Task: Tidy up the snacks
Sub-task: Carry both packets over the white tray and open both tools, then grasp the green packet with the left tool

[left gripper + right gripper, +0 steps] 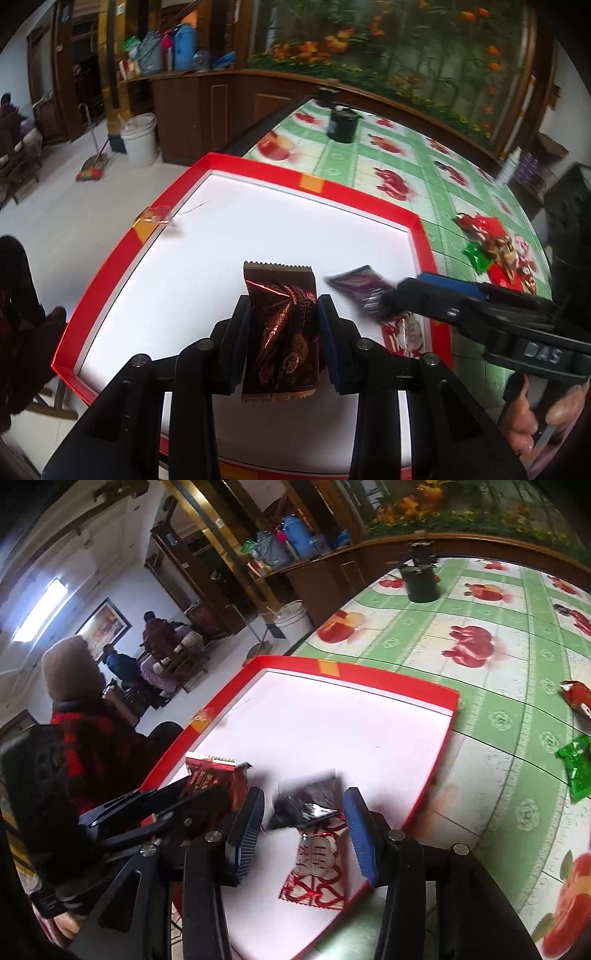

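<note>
between my left tongs [282, 332], pinched upright, hangs the brown snack packet [280, 332] over the red tray [424, 236]. right tongs [303, 829] look spread around a blurred dark packet [306, 797]; i fear it drops crooked onto the red-white packet [317, 871] at lower right.

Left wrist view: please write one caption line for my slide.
Left gripper grips a brown snack packet above the red-rimmed white tray.

Bright, even indoor light; a long ceiling lamp [38, 611] glows at upper left. The red-rimmed white cardboard tray [424, 236] is nearly blown out, the dark purple snack packet [306, 805] motion-blurred, edges fisheye-curved with black corners
</note>
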The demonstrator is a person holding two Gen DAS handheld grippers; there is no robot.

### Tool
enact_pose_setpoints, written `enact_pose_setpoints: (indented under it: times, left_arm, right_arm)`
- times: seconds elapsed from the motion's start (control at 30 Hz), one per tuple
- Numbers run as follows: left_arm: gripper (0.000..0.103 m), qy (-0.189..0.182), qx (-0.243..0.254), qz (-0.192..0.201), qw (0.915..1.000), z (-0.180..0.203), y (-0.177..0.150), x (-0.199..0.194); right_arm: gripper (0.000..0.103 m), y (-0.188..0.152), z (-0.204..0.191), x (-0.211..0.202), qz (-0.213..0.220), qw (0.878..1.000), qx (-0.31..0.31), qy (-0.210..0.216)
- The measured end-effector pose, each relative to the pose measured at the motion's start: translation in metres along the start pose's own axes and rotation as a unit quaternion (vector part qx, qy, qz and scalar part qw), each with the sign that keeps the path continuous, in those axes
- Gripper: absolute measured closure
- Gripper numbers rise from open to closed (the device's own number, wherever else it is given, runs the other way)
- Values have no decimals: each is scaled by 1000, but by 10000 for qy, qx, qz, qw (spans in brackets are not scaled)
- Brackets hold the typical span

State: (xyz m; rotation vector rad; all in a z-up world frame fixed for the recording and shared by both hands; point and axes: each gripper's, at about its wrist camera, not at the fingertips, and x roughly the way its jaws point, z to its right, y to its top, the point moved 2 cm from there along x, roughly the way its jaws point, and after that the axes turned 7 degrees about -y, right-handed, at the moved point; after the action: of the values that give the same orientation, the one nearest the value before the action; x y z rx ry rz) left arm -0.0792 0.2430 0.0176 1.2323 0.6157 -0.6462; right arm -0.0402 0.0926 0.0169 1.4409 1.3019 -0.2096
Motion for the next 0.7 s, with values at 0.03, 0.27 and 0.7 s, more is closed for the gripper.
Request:
enact_pose_setpoints:
  times: [0.03,0.27,0.7]
  left_arm:
    - [66,11,-44,8,10000,-1,0,0]
    - [48,-89,225,249,9994,26,5,-13]
    - [26,-1146,1684,-131,9789,166,-7,10]
  right_arm:
    - [56,0,0,-2,17,10000,12,52]
    - [55,5,43,-37,483,9982,342,-68]
    - [37,-25,235,-164,694,9587,700,-2667]
